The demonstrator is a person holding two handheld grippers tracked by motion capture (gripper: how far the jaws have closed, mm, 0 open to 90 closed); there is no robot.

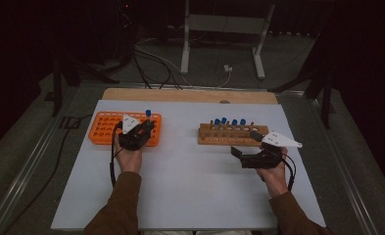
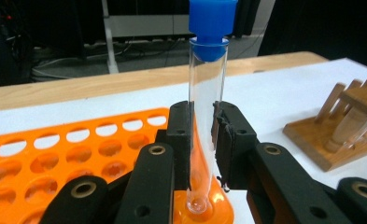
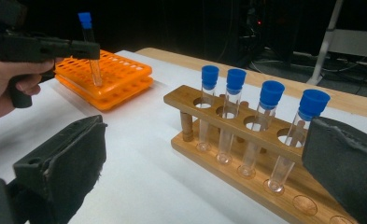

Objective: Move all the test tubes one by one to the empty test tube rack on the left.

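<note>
The left gripper (image 2: 202, 140) clamps a clear glass test tube with a blue stopper (image 2: 207, 102), its base seemingly inside a corner hole of the orange plastic rack (image 2: 78, 154). Keep it upright, lower it, then release. The right gripper (image 3: 204, 172) waits wide open.

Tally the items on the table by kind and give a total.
Clear glass test tubes with blue stoppers: 5, one in the left gripper, four in the rack
Orange plastic tube rack: 1
Brown wooden tube rack: 1
Total: 7
</note>
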